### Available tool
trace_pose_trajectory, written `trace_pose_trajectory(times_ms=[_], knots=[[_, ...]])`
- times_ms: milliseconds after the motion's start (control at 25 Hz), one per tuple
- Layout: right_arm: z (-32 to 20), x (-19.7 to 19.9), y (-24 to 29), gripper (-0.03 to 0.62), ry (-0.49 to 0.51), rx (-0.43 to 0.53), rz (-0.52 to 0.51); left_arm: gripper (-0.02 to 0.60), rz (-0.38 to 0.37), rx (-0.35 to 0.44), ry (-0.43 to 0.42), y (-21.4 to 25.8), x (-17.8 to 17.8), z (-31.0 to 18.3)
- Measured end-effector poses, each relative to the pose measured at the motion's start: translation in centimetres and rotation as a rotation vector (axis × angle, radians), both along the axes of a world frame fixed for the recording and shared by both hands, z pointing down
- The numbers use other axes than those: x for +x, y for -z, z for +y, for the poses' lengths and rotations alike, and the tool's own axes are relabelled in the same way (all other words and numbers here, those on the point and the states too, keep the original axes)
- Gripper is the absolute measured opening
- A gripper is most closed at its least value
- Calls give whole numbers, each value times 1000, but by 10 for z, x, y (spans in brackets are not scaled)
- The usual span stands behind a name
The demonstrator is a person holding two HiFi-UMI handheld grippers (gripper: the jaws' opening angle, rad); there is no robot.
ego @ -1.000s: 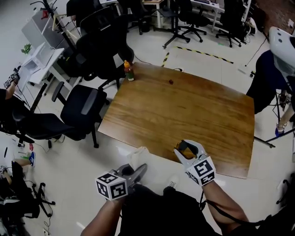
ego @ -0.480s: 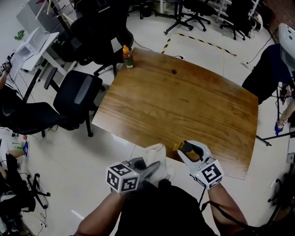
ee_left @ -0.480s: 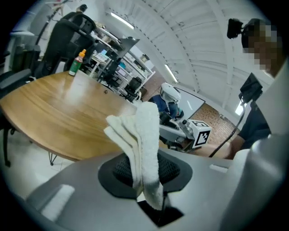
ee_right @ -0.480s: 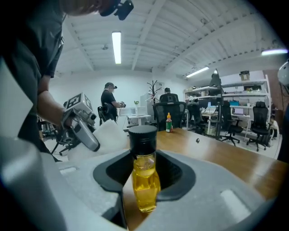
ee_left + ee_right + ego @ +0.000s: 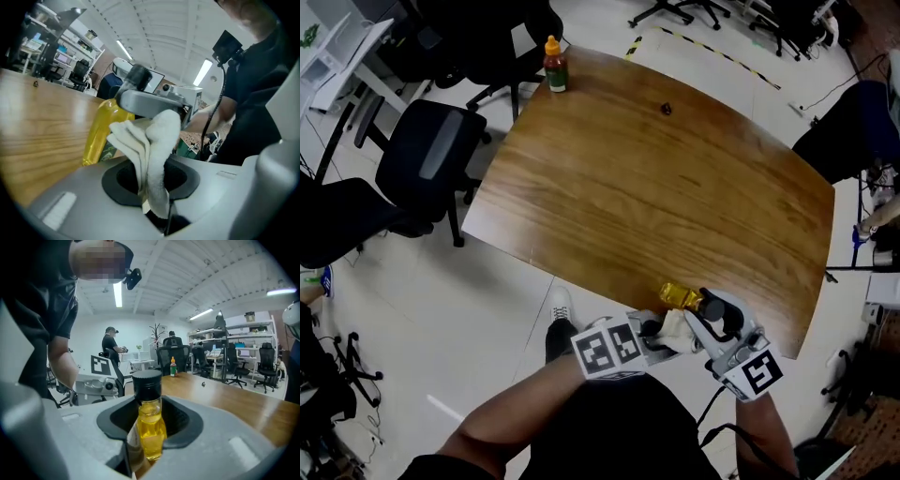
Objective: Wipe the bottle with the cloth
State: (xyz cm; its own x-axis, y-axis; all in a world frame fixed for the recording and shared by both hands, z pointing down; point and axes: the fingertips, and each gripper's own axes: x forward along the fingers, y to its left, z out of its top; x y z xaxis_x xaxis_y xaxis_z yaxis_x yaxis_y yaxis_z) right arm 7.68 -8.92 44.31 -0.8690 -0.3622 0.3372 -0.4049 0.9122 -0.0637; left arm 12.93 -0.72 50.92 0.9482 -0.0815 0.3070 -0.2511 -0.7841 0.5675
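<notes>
A small bottle of yellow liquid with a black cap is over the near edge of the wooden table. My right gripper is shut on it, gripping low on the body, and the neck stands up between the jaws. My left gripper is shut on a folded white cloth. In the left gripper view the cloth stands just in front of the bottle. Whether they touch I cannot tell.
A second bottle with an orange cap stands at the table's far left corner. A small dark object lies near the far edge. Black office chairs stand left of the table. People stand far off by the desks.
My left gripper has carried the cloth rightward from below the table edge up to the bottle. The right gripper has closed in on the bottle and shifted slightly right.
</notes>
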Motion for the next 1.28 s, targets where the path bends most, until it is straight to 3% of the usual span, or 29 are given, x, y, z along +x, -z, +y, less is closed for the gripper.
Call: trace_pose_trajectory(times_ms=[160,440,600,800,1080,1160,1280], knots=[[-2,0,1,135,-8,-8,6,104,116,-167,96,-3,-1,-30],[-7,3,0,135,-27,-11,7,103,303,-451,160,-5,-3,-39],[-3,-2,3,135,-43,-29,-8,103,271,-582,182,-31,-3,-38],[-1,-4,1,135,-53,-28,-5,101,227,-816,234,-62,-6,-30],[-3,-4,0,134,-94,-20,-12,98,158,-894,240,-73,-7,-28],[-3,-3,0,134,-100,-17,-13,100,160,-879,231,-68,-9,-24],[-3,-2,-1,133,-104,-15,-16,100,179,-780,241,-49,-25,-20]])
